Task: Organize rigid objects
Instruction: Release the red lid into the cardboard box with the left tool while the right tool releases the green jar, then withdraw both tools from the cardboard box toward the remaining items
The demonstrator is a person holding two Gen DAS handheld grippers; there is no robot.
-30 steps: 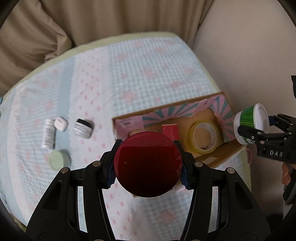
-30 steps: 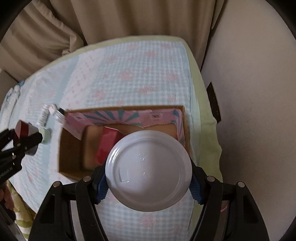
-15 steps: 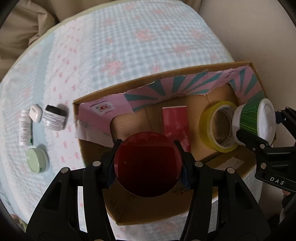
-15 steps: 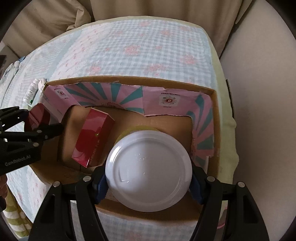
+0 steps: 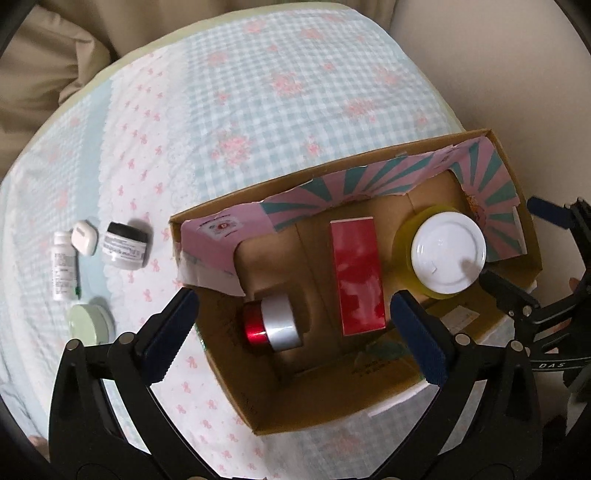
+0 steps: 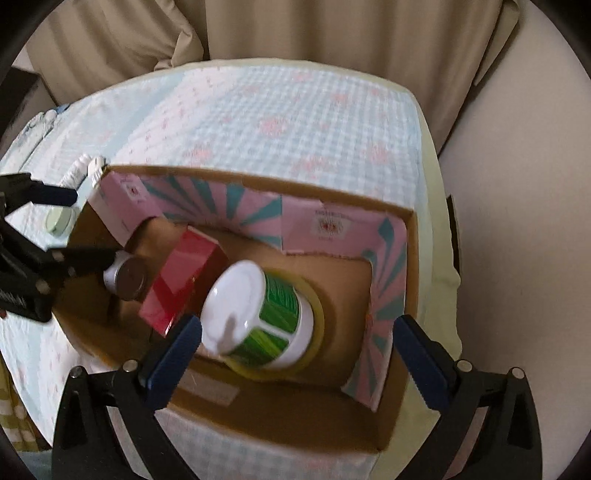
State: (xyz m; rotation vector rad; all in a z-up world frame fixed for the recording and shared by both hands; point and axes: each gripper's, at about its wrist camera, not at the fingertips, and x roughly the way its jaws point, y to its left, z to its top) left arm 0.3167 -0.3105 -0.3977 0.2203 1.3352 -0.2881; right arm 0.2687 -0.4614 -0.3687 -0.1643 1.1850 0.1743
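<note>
A cardboard box point(image 5: 236, 376) point(image 6: 280, 417) with a pink and teal lining stands on the checked cloth. In it lie a red and silver jar point(image 5: 273, 326) point(image 6: 127, 277) on its side, a red box point(image 5: 356, 275) point(image 6: 184, 282), and a green container with a white lid point(image 5: 448, 253) point(image 6: 255, 315) resting in a yellow tape roll point(image 5: 406, 240) point(image 6: 317, 306). My left gripper point(image 5: 291, 338) is open and empty above the box. My right gripper point(image 6: 297, 352) is open and empty above the green container.
On the cloth left of the box are a white bottle point(image 5: 63, 266), a small white case point(image 5: 85, 237), a grey jar with a black lid point(image 5: 125, 245) and a pale green round tin point(image 5: 90, 321). Beige curtains point(image 6: 295, 26) hang behind the table.
My left gripper has opened and let the red jar drop into the box. My right gripper has opened and left the green container in the tape roll. Both grippers have pulled back.
</note>
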